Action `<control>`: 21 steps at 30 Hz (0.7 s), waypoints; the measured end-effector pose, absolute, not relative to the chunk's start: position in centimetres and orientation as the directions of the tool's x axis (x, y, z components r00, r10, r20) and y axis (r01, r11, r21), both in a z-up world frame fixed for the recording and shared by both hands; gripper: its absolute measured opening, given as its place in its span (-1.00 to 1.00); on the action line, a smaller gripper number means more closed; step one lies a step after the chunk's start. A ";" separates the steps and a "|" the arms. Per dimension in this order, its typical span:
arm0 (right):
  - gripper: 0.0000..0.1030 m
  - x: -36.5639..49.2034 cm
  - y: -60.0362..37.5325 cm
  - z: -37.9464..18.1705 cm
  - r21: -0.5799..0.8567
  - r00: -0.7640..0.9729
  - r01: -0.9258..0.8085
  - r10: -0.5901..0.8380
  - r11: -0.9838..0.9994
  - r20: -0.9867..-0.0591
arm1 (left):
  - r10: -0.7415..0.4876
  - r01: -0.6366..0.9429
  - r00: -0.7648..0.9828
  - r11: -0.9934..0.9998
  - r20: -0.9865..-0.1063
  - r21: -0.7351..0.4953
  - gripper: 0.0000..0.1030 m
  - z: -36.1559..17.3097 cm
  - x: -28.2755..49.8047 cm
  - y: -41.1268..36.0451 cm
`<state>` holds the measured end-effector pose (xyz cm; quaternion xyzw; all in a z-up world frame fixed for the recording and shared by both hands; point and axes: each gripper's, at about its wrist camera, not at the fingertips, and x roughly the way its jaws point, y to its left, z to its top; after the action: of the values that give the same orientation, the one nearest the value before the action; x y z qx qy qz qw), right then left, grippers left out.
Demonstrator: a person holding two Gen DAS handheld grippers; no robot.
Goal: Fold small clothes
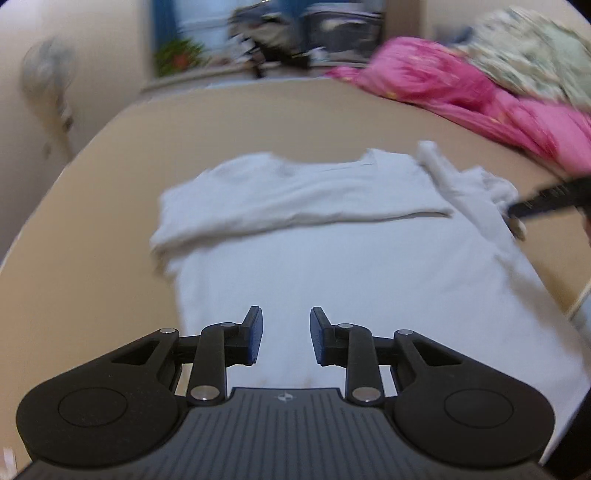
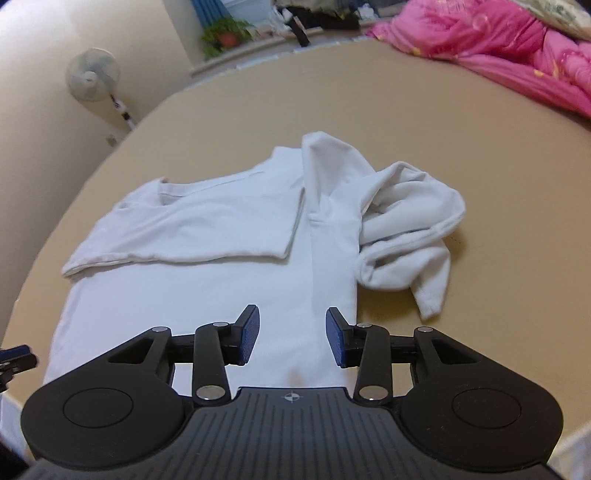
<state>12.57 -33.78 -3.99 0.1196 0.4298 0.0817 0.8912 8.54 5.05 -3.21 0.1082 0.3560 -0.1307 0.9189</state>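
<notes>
A white T-shirt (image 1: pixel 332 277) (image 2: pixel 207 295) lies flat on a tan bed surface (image 2: pixel 498 166), neck toward the far side. One sleeve is folded across the chest (image 2: pixel 207 221). The other sleeve lies in a crumpled bunch (image 2: pixel 406 229) (image 1: pixel 469 188) off the shirt's right side. My left gripper (image 1: pixel 286 321) hovers over the shirt's lower part, open, with nothing between its blue pads. My right gripper (image 2: pixel 291 321) is also open and empty, above the lower part near the shirt's right edge. A dark blurred piece of the right gripper (image 1: pixel 546 199) shows beside the bunched sleeve in the left wrist view.
A pink quilt (image 2: pixel 498 44) (image 1: pixel 461 92) and a patterned blanket (image 1: pixel 535 55) are piled at the far right of the bed. A standing fan (image 2: pixel 92 75) is by the left wall. A potted plant (image 2: pixel 225 33) sits on the window sill behind.
</notes>
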 end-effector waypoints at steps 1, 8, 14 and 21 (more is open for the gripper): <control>-0.20 13.1 -33.5 -4.4 0.258 0.623 -0.047 0.230 0.965 -0.747 | -0.167 0.345 0.718 0.928 -0.676 0.137 -0.39 -3.4 9.1 3.7; -0.24 16.4 -35.7 -9.2 0.264 0.480 0.056 0.206 0.963 -0.853 | -0.256 0.475 0.692 0.866 -0.675 0.159 -0.15 -5.7 17.0 -8.0; -0.23 16.0 -35.6 -10.3 0.231 0.435 0.022 0.199 0.973 -0.878 | -0.245 0.564 0.652 0.789 -0.718 0.243 0.23 -10.5 23.3 -18.4; -0.23 16.2 -35.2 -10.4 0.205 0.419 -0.013 0.191 0.979 -0.888 | -0.180 0.424 0.729 0.876 -0.661 0.229 -0.93 -7.6 26.5 -10.7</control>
<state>16.20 -35.22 -10.45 0.0832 0.5355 0.0608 0.8382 26.50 -10.70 -7.60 0.1858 0.3289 -0.1659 0.9109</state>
